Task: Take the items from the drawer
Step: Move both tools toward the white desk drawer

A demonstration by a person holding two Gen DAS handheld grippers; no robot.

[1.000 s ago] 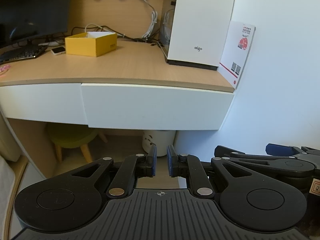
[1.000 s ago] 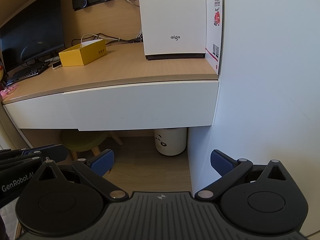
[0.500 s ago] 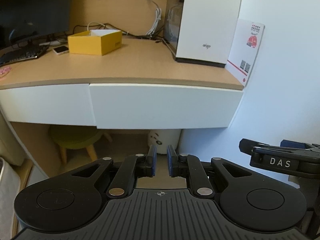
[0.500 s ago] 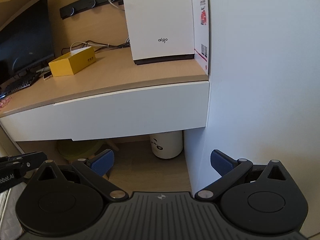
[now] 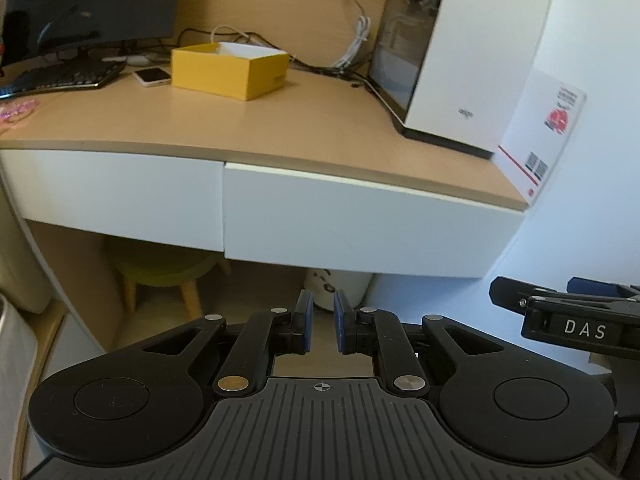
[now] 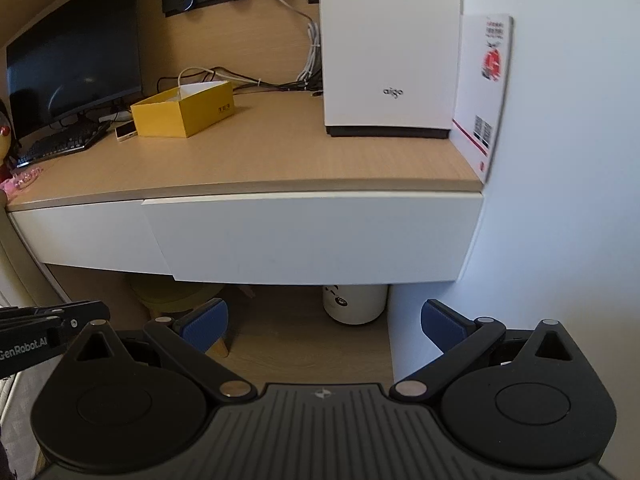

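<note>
The white right-hand drawer front (image 5: 360, 220) (image 6: 312, 236) under the wooden desk top is closed, its top edge standing slightly proud of the left drawer front (image 5: 112, 192). No drawer contents show. My left gripper (image 5: 320, 308) hangs in front of and below that drawer, all but shut, with a thin gap between its blue pads and nothing in it. My right gripper (image 6: 324, 320) is open wide and empty, below the drawer's right half. Each gripper shows at the edge of the other's view: the right gripper (image 5: 560, 308) and the left gripper (image 6: 52, 320).
On the desk top (image 6: 280, 152) stand a yellow box (image 5: 228, 68), a white computer case (image 6: 388, 48), a monitor (image 6: 76, 68), a keyboard (image 5: 60, 78) and a phone (image 5: 152, 76). A card (image 6: 484, 96) leans on the white wall (image 6: 560, 200) at right. Under the desk are a stool (image 5: 168, 272) and a white bin (image 6: 356, 304).
Both grippers have shifted sideways and come nearer the desk, so the drawer fronts look larger. The jaws of both stand as before.
</note>
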